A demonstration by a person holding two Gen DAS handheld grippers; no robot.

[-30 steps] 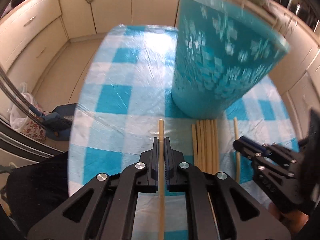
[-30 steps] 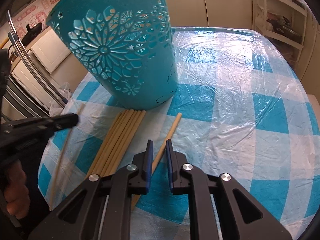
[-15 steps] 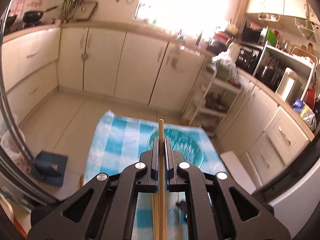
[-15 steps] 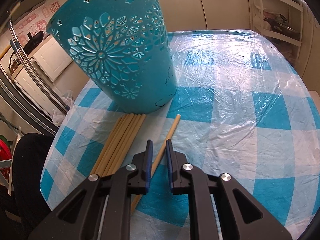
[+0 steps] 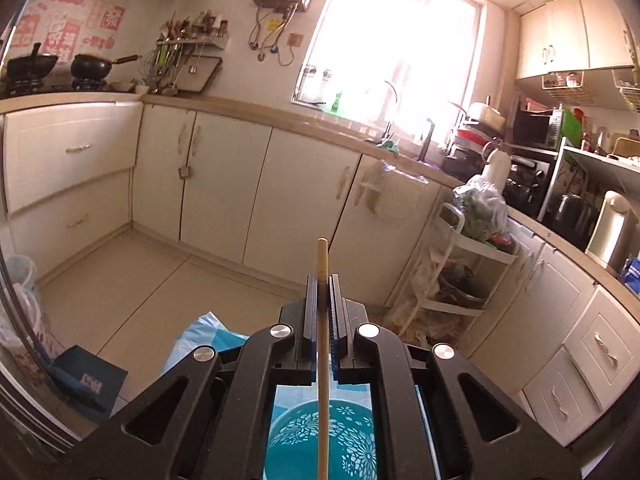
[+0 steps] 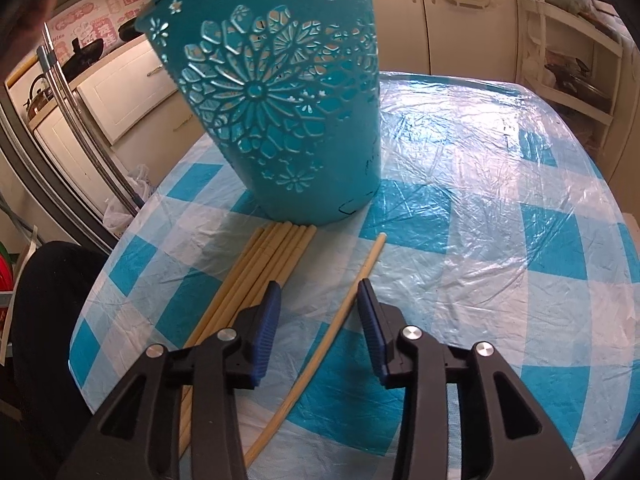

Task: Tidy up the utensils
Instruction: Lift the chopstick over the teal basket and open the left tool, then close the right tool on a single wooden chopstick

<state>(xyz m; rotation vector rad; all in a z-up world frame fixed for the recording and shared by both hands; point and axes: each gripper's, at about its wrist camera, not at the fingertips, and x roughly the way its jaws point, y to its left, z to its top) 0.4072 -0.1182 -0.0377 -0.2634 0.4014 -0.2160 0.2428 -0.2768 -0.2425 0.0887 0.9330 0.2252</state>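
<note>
One round table (image 6: 500,200) with a blue checked cover carries one teal basket (image 6: 288,100), standing beyond the right tongs (image 6: 320,300). Its inside looks empty from above. Six chopsticks (image 6: 256,276) lie bundled left of those tongs; one loose chopstick (image 6: 340,312) lies between their parted jaws, which have just been opening. The left tongs (image 5: 323,300) clamp one chopstick (image 5: 322,256) above the basket.

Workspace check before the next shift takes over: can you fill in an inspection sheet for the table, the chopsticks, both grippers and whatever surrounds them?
Surface: round table, blue-white check cloth under clear plastic.
Job's things: teal basket upright; chopstick bundle touching its base; single chopstick apart.
Clutter: nothing seen.
Grippers: left gripper shut on a chopstick, above the basket; right gripper open, jaws just widened, straddling the single chopstick.
Cables: nothing seen.
Surroundings: cream cabinets, window.
</note>
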